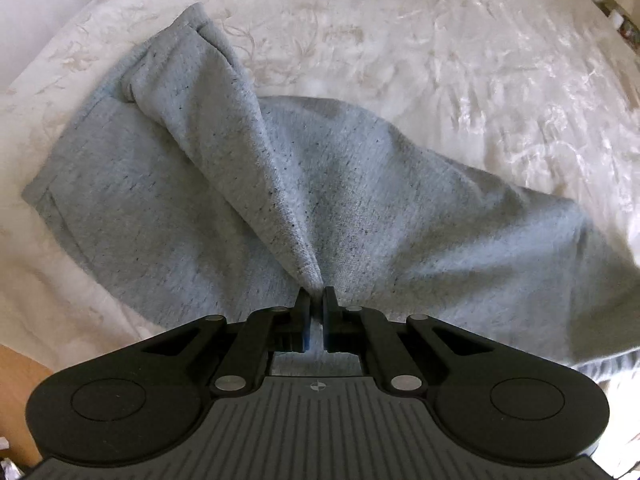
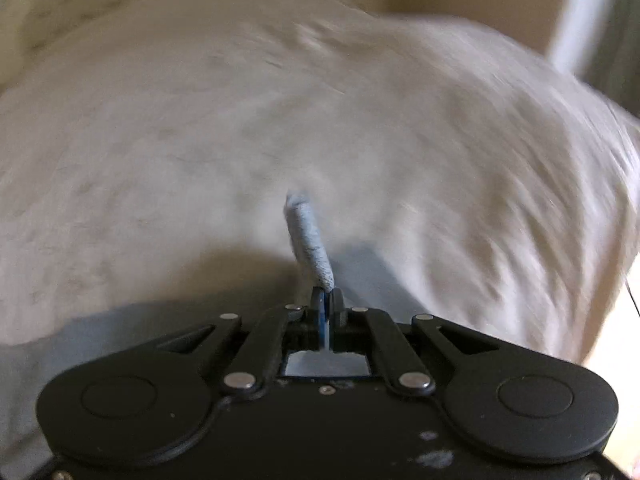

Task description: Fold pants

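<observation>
Left wrist view: both grippers pinch the pants for a fold

Left wrist: the left gripper (image 1: 319, 298) clamps a ridge of the pants (image 1: 168, 200), spread on the bed (image 1: 440, 60), likely to lift them

Right wrist: the right gripper (image 2: 328, 298) nips another edge, tenting it

Home bedroom: bed (image 1: 440, 40) under cream embroidered bedspread (image 1: 500, 92).
</observation>
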Tool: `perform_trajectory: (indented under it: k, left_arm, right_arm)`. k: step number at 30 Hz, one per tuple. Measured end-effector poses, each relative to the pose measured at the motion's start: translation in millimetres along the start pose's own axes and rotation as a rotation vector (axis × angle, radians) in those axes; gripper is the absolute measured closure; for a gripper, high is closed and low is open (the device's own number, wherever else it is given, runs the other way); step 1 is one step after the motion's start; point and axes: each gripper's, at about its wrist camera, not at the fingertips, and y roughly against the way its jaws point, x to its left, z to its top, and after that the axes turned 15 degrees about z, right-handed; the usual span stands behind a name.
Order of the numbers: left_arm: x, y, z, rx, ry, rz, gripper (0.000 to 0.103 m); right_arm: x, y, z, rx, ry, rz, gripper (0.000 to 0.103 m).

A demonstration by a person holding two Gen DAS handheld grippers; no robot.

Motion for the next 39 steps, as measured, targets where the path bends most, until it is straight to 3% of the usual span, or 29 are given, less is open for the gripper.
perform_trajectory:
  k: [4, 9, 11, 13, 15, 21, 25, 30, 39]
  left_arm:
    - [-10.7, -11.6, -8.0, 0.039, -0.017, 0.019, 0.098]
    - [-23.4, -8.7, -7.8, -0.006, -0.077, 0.063, 0.097]
    - [-21.3, -6.0, -10.0, -0.012, -0.083, 0.073, 0.095]
    - [-17.1, -1.5, -12.7, -0.017, -0.069, 0.07, 0.094]
    - [-12.9, 5.3, -16.3, -0.024, -0.059, 0.069, 0.094]
    - [1.5, 24.5, -37.4, -0.061, -0.088, 0.078, 0.094]
    - [21.0, 26.0, -31.3, -0.084, -0.074, 0.104, 0.094]
    - [60.8, 5.3, 5.7, -0.093, -0.023, 0.154, 0.094]
    - [141.1, -70.8, 85.7, -0.037, 0.04, 0.177, 0.094]
  right_arm:
    - [-59.3, -30.1, -27.4, 0.127, -0.146, -0.029, 0.101]
    - [-61.0, -33.7, -33.1, 0.126, -0.128, -0.005, 0.1]
    - [-56.7, -33.8, -32.7, 0.131, -0.096, -0.014, 0.094]
    - [-53.4, -29.2, -31.6, 0.127, -0.088, -0.031, 0.073]
    - [-52.4, -22.3, -31.7, 0.101, -0.068, -0.048, 0.061]
    - [-32.4, 1.5, -26.6, 0.035, 0.033, -0.033, 0.06]
    - [-6.1, 18.2, -24.5, -0.008, 0.074, 0.056, 0.06]
    - [48.4, 29.2, -31.4, -0.013, 0.141, 0.211, 0.06]
    - [197.3, 34.0, -75.3, 0.076, 0.243, 0.47, 0.054]
